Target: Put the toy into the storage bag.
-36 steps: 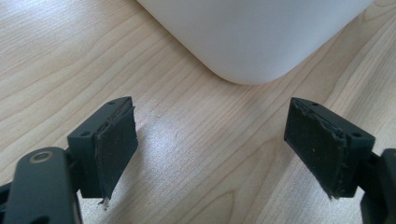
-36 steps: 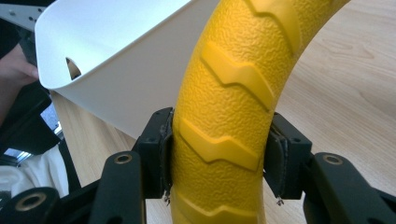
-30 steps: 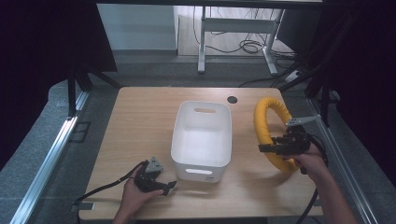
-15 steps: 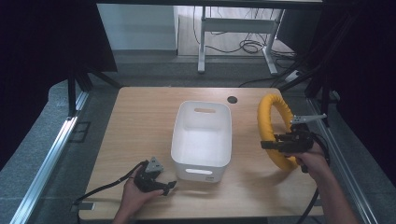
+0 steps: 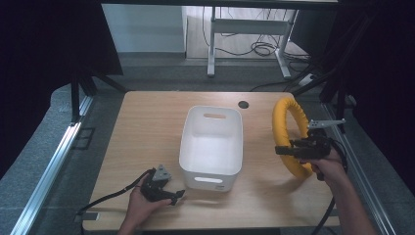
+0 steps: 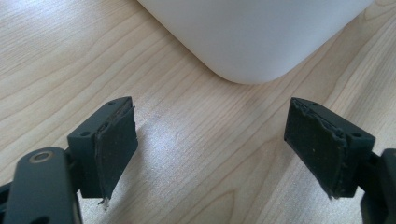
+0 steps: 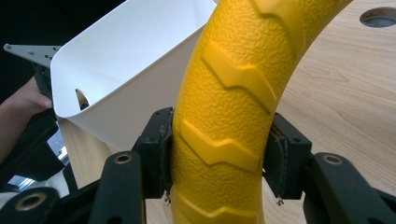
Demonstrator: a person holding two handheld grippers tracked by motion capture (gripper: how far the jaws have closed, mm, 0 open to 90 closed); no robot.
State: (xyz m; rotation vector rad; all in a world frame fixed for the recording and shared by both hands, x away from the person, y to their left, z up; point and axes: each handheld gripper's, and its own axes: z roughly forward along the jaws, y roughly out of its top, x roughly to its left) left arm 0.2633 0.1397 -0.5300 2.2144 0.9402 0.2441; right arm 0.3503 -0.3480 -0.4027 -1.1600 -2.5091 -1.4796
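Yellow ring point(image 5: 285, 132) stood on edge at the worktop's point(image 5: 147, 127) right, clamped by the right hand-held gripper point(image 5: 283, 151) beside the white bin point(image 5: 211, 142), probably for loading. The left hand-held gripper point(image 5: 177, 195) rested released, jaws apart.

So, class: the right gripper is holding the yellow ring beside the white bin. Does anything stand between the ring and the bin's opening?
Nothing visible does. The yellow ring, clamped in the right gripper, stands right of the white bin, with bare table between. The bin looks empty; its near wall must be cleared.
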